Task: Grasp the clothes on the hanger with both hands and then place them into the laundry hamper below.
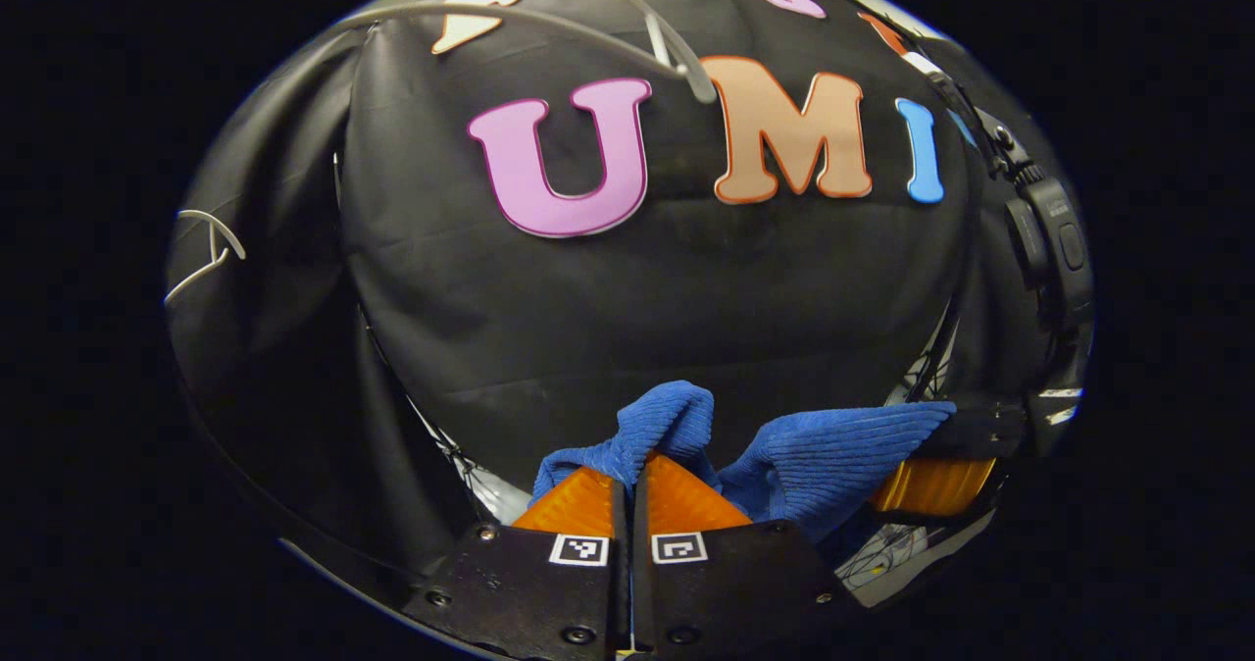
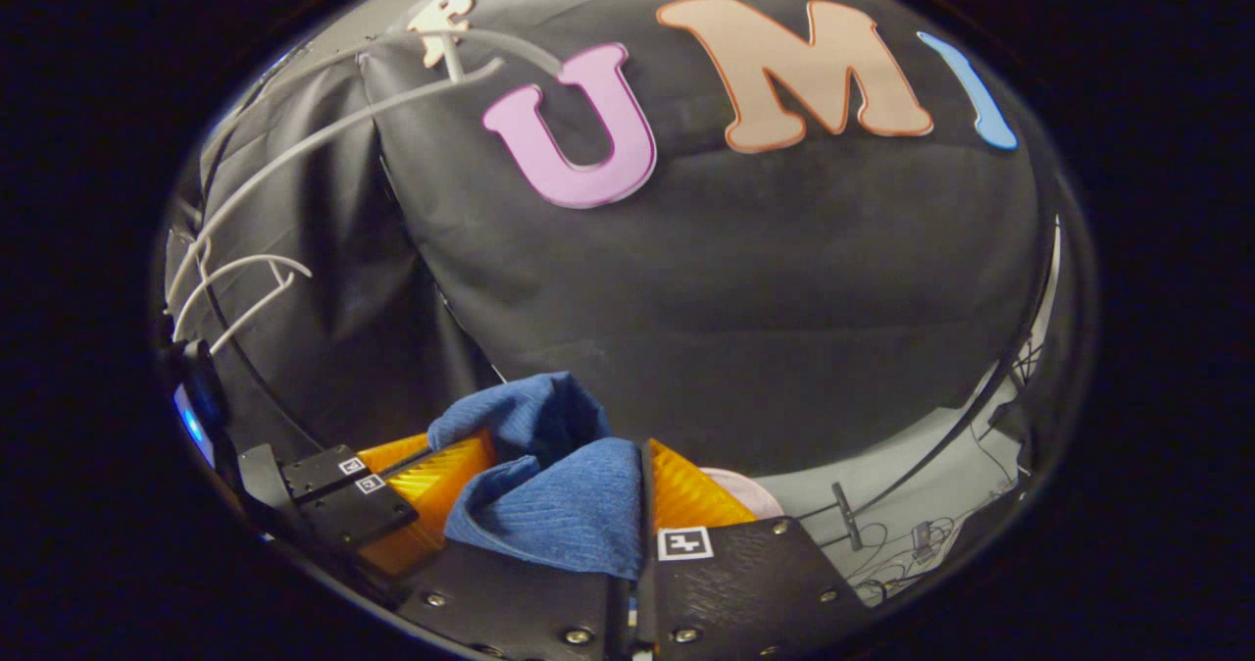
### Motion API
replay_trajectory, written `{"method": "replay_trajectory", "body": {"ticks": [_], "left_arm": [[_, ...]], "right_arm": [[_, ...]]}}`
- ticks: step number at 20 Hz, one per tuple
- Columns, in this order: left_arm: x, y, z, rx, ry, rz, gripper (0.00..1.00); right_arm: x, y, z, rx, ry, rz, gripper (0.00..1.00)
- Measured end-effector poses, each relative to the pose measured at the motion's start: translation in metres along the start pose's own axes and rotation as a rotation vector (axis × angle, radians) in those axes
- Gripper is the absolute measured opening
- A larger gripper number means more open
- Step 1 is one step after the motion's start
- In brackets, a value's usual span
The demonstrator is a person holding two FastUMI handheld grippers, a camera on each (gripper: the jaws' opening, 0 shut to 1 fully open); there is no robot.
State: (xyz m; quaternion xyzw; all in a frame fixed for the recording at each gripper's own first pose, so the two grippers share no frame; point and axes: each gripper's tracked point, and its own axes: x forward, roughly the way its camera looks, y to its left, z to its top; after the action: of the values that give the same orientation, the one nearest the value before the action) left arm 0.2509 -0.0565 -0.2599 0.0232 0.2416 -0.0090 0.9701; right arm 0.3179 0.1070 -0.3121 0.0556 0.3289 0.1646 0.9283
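Observation:
A blue ribbed garment [image 1: 824, 455] hangs between both grippers, off the hanger. In the left gripper view my left gripper [image 1: 635, 460] is shut, its orange fingers [image 1: 578, 502] pinching a fold of the blue cloth. The cloth stretches right to my right gripper [image 1: 931, 465], which grips its other end. In the right gripper view the garment [image 2: 559, 514] drapes over one finger of my right gripper [image 2: 637, 450], which is shut on it. My left gripper [image 2: 431, 475] holds the cloth at the lower left. An empty white hanger [image 1: 588, 24] hangs at the top.
A second white hanger [image 2: 235, 288] hangs at the left on the black cloth wall. A pale pink rounded object [image 2: 745, 492] peeks out behind my right finger; I cannot tell what it is. The pale floor [image 2: 941, 504] at the lower right has cables on it.

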Motion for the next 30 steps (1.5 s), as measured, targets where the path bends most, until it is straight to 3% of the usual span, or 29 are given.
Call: {"method": "replay_trajectory", "body": {"ticks": [14, 18, 23, 24, 26, 29, 30], "left_arm": [[0.064, 0.009, -0.146, -0.021, 0.369, 0.021, 0.04], [0.074, 0.000, -0.176, -0.041, 0.438, 0.024, 0.06], [0.073, -0.004, -0.206, -0.103, 0.518, 0.026, 0.07], [0.073, -0.004, -0.210, -0.118, 0.524, 0.028, 0.08], [0.071, 0.000, -0.214, -0.130, 0.538, 0.060, 0.10], [0.072, -0.005, -0.207, -0.157, 0.520, 0.051, 0.15], [0.070, -0.007, -0.203, -0.164, 0.520, 0.040, 0.27]], "right_arm": [[0.083, -0.052, -0.111, 0.031, 0.276, -0.043, 0.07], [0.093, -0.061, -0.142, 0.038, 0.353, -0.051, 0.09], [0.088, -0.054, -0.151, 0.020, 0.427, -0.043, 0.09], [0.088, -0.051, -0.153, 0.023, 0.438, -0.037, 0.11], [0.088, -0.053, -0.156, 0.018, 0.448, -0.047, 0.06], [0.089, -0.058, -0.164, 0.001, 0.435, -0.058, 0.09], [0.090, -0.062, -0.163, -0.012, 0.428, -0.068, 0.09]]}}
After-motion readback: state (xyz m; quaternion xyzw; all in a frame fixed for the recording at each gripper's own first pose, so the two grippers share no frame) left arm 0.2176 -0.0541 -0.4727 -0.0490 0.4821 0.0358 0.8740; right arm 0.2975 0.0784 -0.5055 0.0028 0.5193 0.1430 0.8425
